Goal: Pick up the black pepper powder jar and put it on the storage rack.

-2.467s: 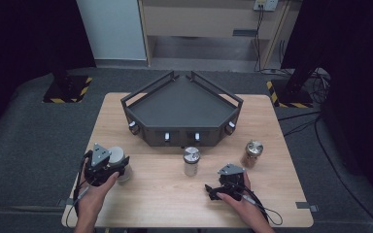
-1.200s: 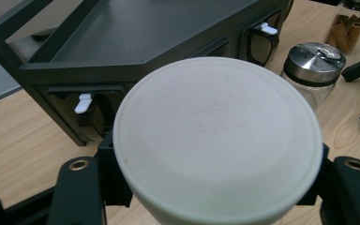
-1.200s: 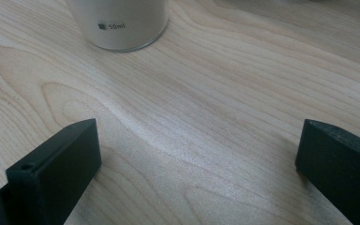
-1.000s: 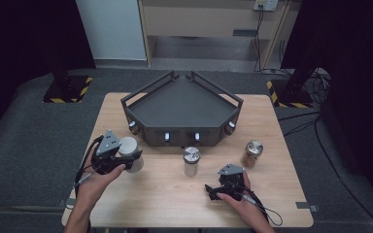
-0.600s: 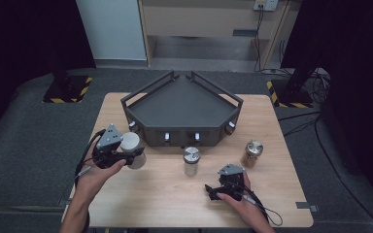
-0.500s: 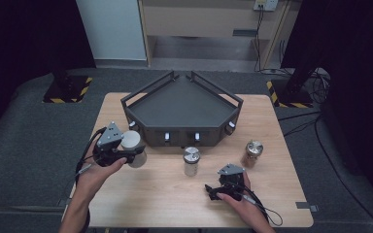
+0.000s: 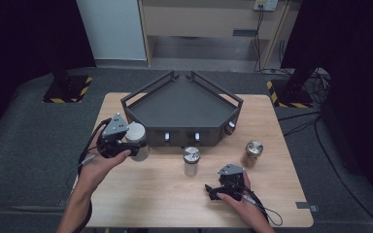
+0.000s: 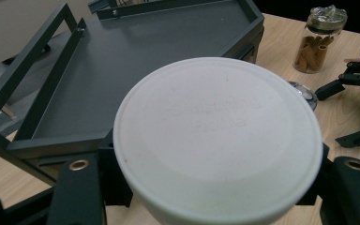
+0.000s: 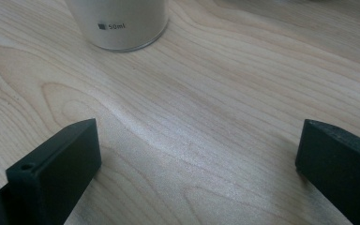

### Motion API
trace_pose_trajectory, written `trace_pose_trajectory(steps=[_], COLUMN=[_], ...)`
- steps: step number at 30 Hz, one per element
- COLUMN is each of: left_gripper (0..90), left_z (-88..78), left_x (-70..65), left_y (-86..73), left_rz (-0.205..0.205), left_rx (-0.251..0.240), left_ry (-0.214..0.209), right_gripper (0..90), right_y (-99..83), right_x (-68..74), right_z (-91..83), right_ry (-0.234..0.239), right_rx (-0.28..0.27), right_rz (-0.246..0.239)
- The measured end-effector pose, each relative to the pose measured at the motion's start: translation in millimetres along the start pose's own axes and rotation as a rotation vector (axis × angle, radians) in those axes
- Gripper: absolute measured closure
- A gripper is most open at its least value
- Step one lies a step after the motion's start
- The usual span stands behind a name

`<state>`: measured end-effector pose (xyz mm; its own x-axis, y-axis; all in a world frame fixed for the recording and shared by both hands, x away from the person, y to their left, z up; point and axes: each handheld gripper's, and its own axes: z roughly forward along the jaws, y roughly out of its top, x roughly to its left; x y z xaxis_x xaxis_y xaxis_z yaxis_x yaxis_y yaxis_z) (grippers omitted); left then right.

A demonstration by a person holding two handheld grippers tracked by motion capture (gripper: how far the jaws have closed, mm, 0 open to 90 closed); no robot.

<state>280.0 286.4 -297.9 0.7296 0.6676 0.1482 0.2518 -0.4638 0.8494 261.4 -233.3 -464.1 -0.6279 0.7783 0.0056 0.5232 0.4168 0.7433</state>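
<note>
White, with a flat round lid, the jar (image 7: 137, 138) sits clamped between the jaws of the left gripper (image 7: 135, 145), held off the worktop (image 7: 160, 194) at about 9 o'clock from the middle of the worktop. In the left gripper view the lid (image 8: 218, 138) faces the camera, with a black jaw on either side of the jar's body and pressing on it. The jar hangs just beside the near-left corner of the dark tray (image 7: 182, 104), which stands at 12 o'clock on the worktop; whether the two touch I cannot tell.

At 5 o'clock the right gripper (image 7: 211, 193) rests low on the wood, its jaws spread wide with nothing between them. In the right gripper view bare wood lies between the jaws, and the foot of a pale bottle (image 9: 119, 23) marked 50ml stands beyond them. In the high view this bottle (image 7: 191, 161) has a silver cap and stands near the middle of the worktop, just in front of the tray. A second bottle (image 7: 252, 154) with brown contents stands at 3 o'clock, well apart from the jar and near the right gripper.
</note>
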Motion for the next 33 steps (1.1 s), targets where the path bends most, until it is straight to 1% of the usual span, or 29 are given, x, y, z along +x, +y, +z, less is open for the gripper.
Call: trace_pose_trajectory(steps=[5, 6, 7, 13, 18, 20, 23, 26, 33], left_gripper=[32.7, 32.7, 32.7, 32.7, 32.7, 32.7, 32.7, 32.7, 32.7], left_z=[0.4, -0.2, -0.2, -3.0, -4.4, -4.0, -3.0, -1.7, 2.0], left_x=[3.5, 5.1, 5.1, 8.0, 11.8, 13.5, 14.1, 16.1, 19.9], left_y=[7.6, 11.3, 11.3, 24.3, 28.2, 30.0, 34.7, 39.0, 50.4], left_rz=[0.002, 0.002, 0.002, 0.009, 0.011, 0.011, 0.022, 0.021, 0.031], left_rx=[-0.005, -0.009, -0.009, -0.003, -0.01, -0.014, -0.009, -0.016, -0.025], left_ry=[-0.011, -0.016, -0.016, -0.013, -0.024, -0.035, -0.037, -0.043, -0.042], right_gripper=[0.4, 0.4, 0.4, 0.4, 0.4, 0.4, 0.4, 0.4, 0.4], right_y=[0.0, 0.0, 0.0, 0.0, -0.1, -0.1, -0.2, -0.2, -0.2], right_x=[0.0, 0.0, 0.0, 0.1, 0.1, 0.1, 0.0, 0.0, 0.0], right_z=[0.0, 0.0, 0.0, 0.0, 0.0, 0.0, 0.1, 0.1, 0.1], right_ry=[0.0, 0.0, 0.0, 0.0, 0.0, 0.0, 0.0, 0.0, 0.0], right_rx=[0.0, 0.0, 0.0, 0.0, -0.001, -0.001, -0.002, -0.002, -0.002], right_rz=[0.0, 0.0, 0.0, 0.001, 0.001, 0.001, 0.0, 0.0, 0.0])
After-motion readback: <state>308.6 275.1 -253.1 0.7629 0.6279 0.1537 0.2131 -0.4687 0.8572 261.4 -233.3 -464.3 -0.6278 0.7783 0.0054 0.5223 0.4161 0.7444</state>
